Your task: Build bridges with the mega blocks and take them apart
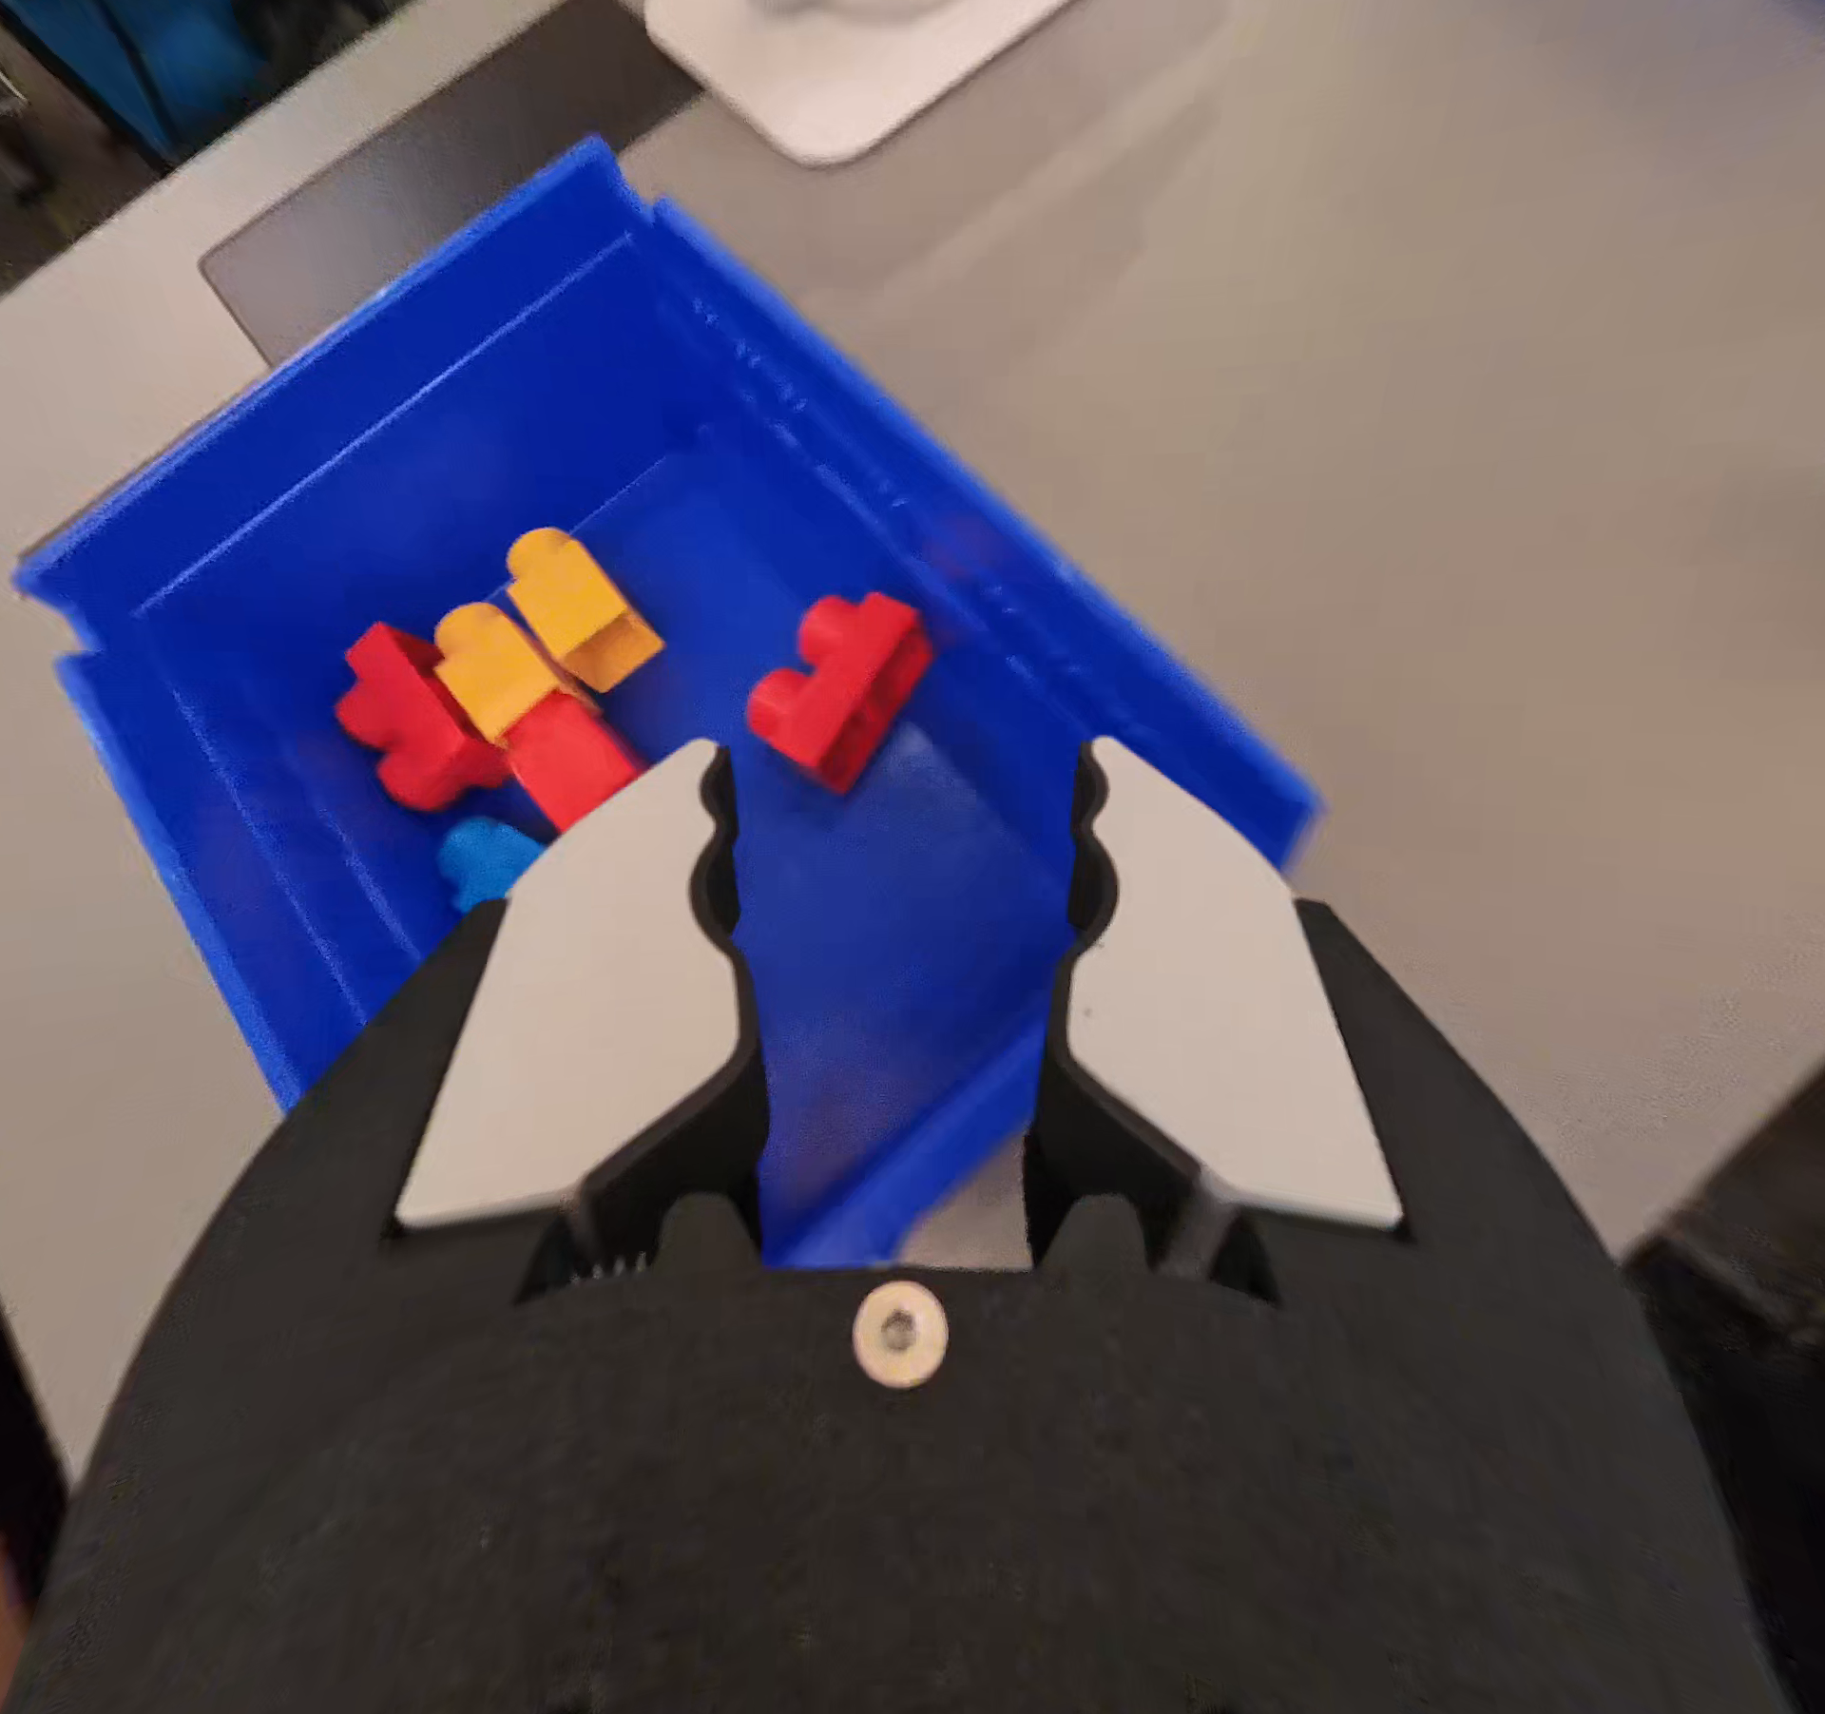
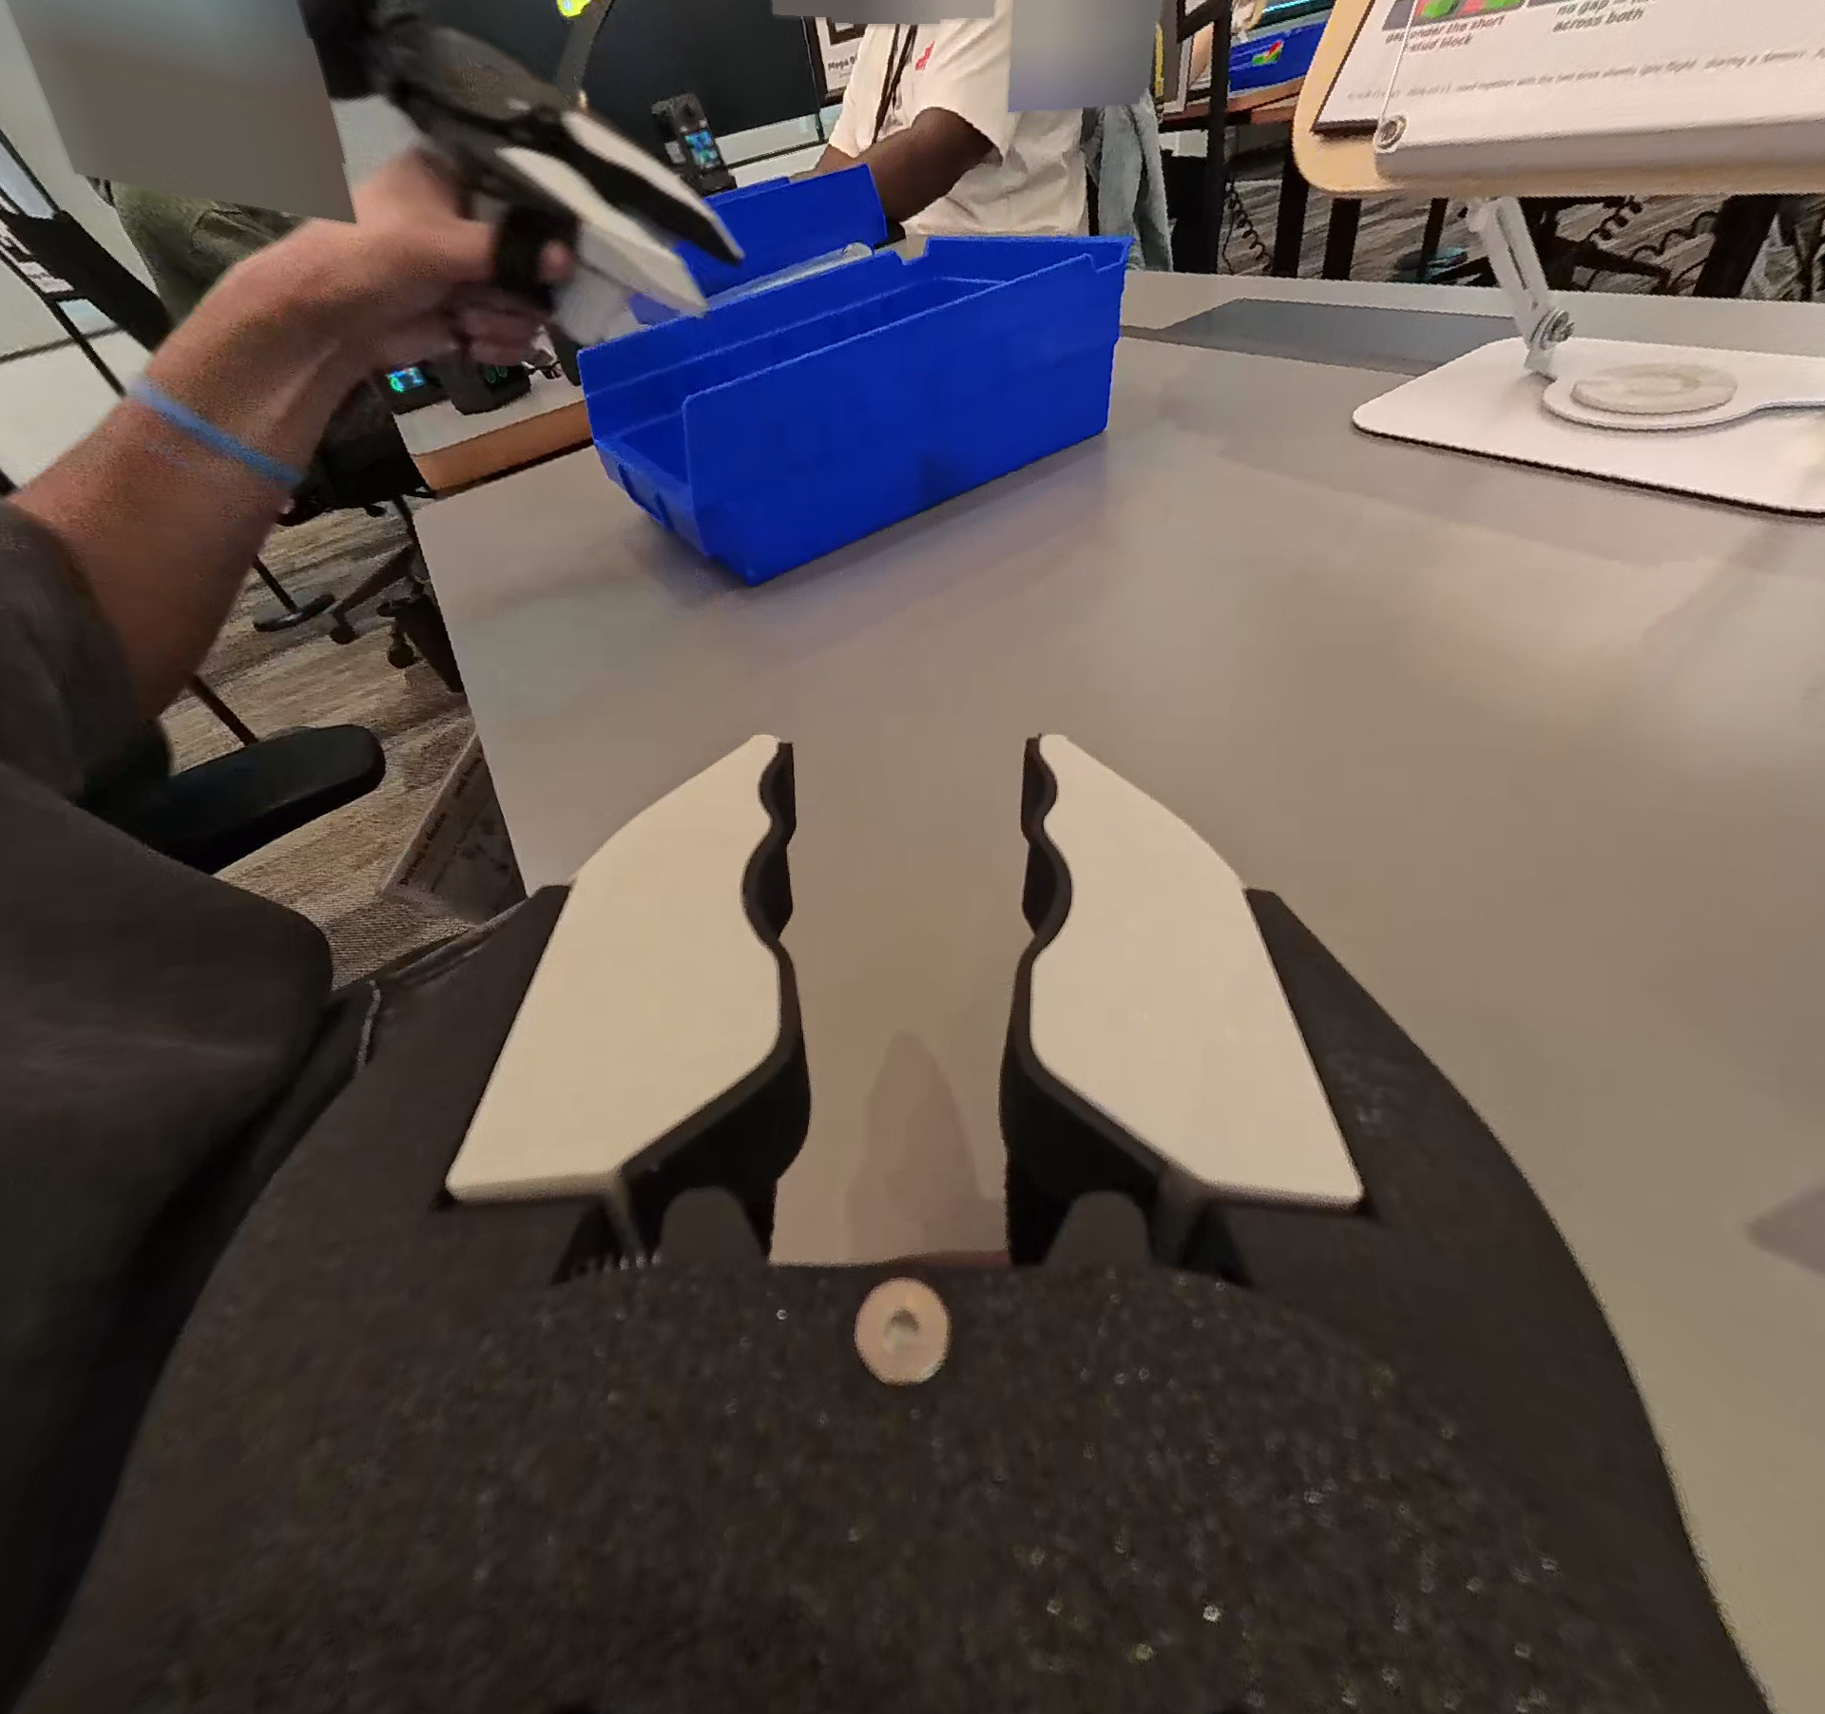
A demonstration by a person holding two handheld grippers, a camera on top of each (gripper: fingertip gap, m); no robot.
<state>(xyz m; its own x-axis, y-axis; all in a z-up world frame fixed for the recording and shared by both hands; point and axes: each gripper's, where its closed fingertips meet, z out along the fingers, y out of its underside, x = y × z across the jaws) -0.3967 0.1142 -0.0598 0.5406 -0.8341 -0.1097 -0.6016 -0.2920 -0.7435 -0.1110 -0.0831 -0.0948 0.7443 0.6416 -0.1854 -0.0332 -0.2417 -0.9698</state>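
L gripper (image 1: 899, 758) hangs over the blue bin (image 1: 869, 442), fingers (image 1: 632, 886) spread wide w/ nothing between them, tips above the bin floor. Mega blocks all sit inside the bin: lone red block (image 1: 844, 699) just past the fingertips at 12 o'clock; a cluster at 10 o'clock w/ two orange blocks (image 1: 573, 610), a red block (image 1: 410, 723) touching them, another red piece (image 1: 568, 763) partly hidden behind the L finger, plus a blue block (image 1: 484, 862) peeking out at the finger's edge. Frame is motion-blurred.

R gripper (image 2: 907, 758) sits low over bare grey counter (image 2: 1284, 728), fingers (image 2: 672, 965) parted, empty. From the R wrist view, bin (image 2: 869, 412) is at 12 o'clock, well apart from it; L gripper (image 2: 632, 215), held by a hand (image 2: 356, 304), is above the bin's left end at 11 o'clock. White stand base (image 2: 1541, 442) at 2 o'clock, carrying a tilted instruction board (image 2: 1580, 67). A person in a white shirt (image 2: 948, 155) stands behind the bin.
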